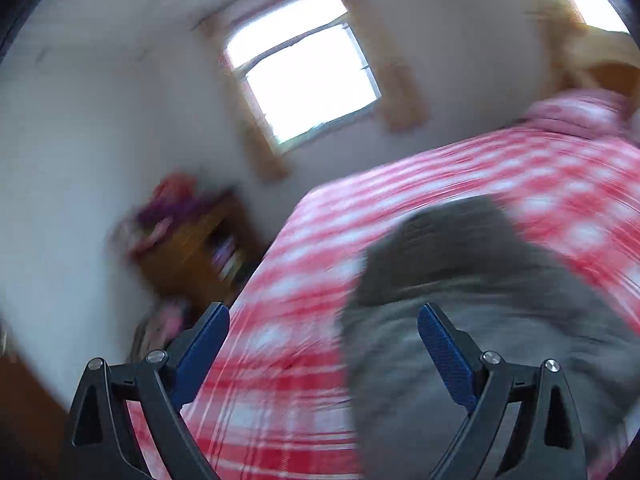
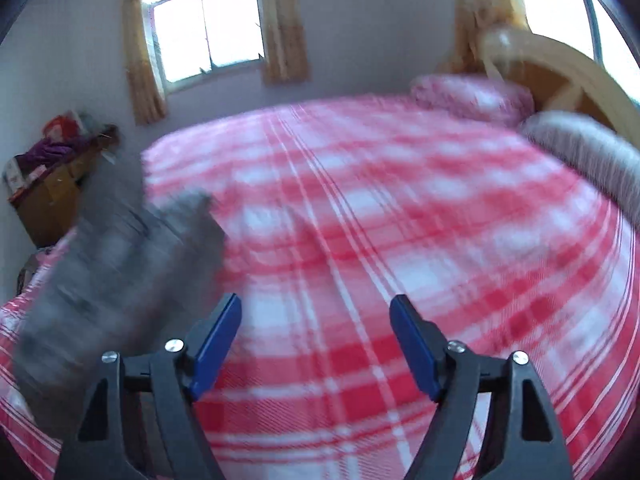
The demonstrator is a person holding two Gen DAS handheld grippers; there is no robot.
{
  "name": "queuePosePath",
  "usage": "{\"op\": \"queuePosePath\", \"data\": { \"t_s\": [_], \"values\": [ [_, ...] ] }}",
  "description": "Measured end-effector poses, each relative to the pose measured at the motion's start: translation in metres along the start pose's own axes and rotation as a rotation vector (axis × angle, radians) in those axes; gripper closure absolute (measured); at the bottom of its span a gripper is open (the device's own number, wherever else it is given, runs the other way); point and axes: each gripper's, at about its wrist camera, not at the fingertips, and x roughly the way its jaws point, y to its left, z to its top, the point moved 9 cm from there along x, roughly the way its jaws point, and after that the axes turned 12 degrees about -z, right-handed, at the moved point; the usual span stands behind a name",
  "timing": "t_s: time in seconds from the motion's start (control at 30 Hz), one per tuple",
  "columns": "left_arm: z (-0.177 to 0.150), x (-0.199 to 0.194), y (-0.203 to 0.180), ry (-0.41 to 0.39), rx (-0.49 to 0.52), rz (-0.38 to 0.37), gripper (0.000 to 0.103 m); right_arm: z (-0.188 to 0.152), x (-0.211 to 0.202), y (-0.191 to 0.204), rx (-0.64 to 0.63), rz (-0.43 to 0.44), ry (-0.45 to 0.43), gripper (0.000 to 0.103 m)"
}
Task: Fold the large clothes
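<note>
- Left wrist view: the left gripper (image 1: 323, 322) has its jaws spread wide, with nothing between the blue pads (image 1: 446, 354).
- Ahead of the jaws and to their right lies the grey garment (image 1: 460, 280), bunched on the bed (image 1: 304, 280); its near part runs under and past the right-hand jaw, and whether that jaw touches the cloth cannot be told.
- The red-and-white checked bedcover shows between the jaws and beyond the garment. The whole picture is smeared by motion.
- Beyond the left-hand jaw stands a wooden cabinet (image 1: 192, 256) with coloured things piled on top; farther ahead is a window (image 1: 304, 68) with curtains.
- Right wrist view: the right gripper (image 2: 316, 310) also has its jaws spread apart and empty, over the checked bedcover.
- The grey garment (image 2: 116, 280) lies to the left of the left-hand jaw, blurred, on the bed (image 2: 400, 220) near its edge.
- Far ahead and to the right sit a pink pillow (image 2: 472, 96), a grey bolster (image 2: 588, 152) and the wooden headboard (image 2: 560, 76).
</note>
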Motion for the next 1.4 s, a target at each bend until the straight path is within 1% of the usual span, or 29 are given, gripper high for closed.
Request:
{"op": "queuePosePath", "data": {
  "t_s": [0.03,0.1,0.13,0.23,0.3,0.37,0.4,0.43,0.47,0.53,0.6,0.67,0.73,0.9,1.0,1.17,1.4],
  "values": [
    [-0.005,0.019,0.023,0.045,-0.062,0.052,0.007,0.018,-0.013,0.016,-0.020,0.017,-0.031,0.027],
    [-0.012,0.042,0.048,0.099,-0.134,0.098,0.007,0.043,-0.030,0.050,-0.050,0.062,-0.054,0.035],
    [-0.014,0.053,0.057,0.117,-0.164,0.113,0.007,0.053,-0.036,0.067,-0.065,0.085,-0.060,0.038],
    [-0.017,0.076,0.063,0.158,-0.208,0.119,0.007,0.076,-0.045,0.129,-0.130,0.128,-0.059,0.043],
    [-0.019,0.087,0.062,0.171,-0.225,0.107,0.007,0.083,-0.038,0.167,-0.149,0.150,-0.025,0.048],
    [-0.020,0.094,0.059,0.176,-0.230,0.107,0.007,0.087,-0.022,0.194,-0.153,0.146,-0.008,0.050],
    [-0.019,0.097,0.057,0.172,-0.235,0.097,0.007,0.086,-0.012,0.201,-0.148,0.136,-0.010,0.050],
    [-0.017,0.100,0.049,0.159,-0.243,0.067,0.007,0.085,-0.002,0.206,-0.147,0.129,-0.018,0.050],
    [-0.011,0.105,0.041,0.154,-0.238,0.045,0.007,0.080,0.012,0.208,-0.152,0.118,-0.014,0.050],
    [-0.008,0.111,0.026,0.144,-0.212,0.025,0.007,0.060,0.039,0.205,-0.165,0.108,0.030,0.053],
    [-0.007,0.121,0.004,0.136,-0.174,0.007,0.007,0.044,0.052,0.187,-0.150,0.082,0.049,0.053],
    [-0.013,0.132,-0.012,0.163,-0.143,0.000,0.007,0.032,0.063,0.171,-0.115,0.077,0.068,0.053],
    [-0.024,0.146,-0.028,0.208,-0.105,0.003,0.007,0.022,0.071,0.156,-0.092,0.072,0.076,0.053],
    [-0.036,0.158,-0.041,0.224,-0.058,0.023,0.007,0.012,0.082,0.150,-0.053,0.091,0.095,0.053],
    [-0.042,0.163,-0.044,0.232,-0.046,0.026,0.007,0.006,0.087,0.155,-0.049,0.108,0.100,0.053],
    [-0.052,0.174,-0.047,0.257,-0.055,0.021,0.007,-0.002,0.094,0.158,-0.030,0.131,0.101,0.053],
    [-0.058,0.179,-0.055,0.248,-0.039,0.052,0.006,-0.011,0.100,0.157,-0.014,0.148,0.111,0.053]
  ]
}}
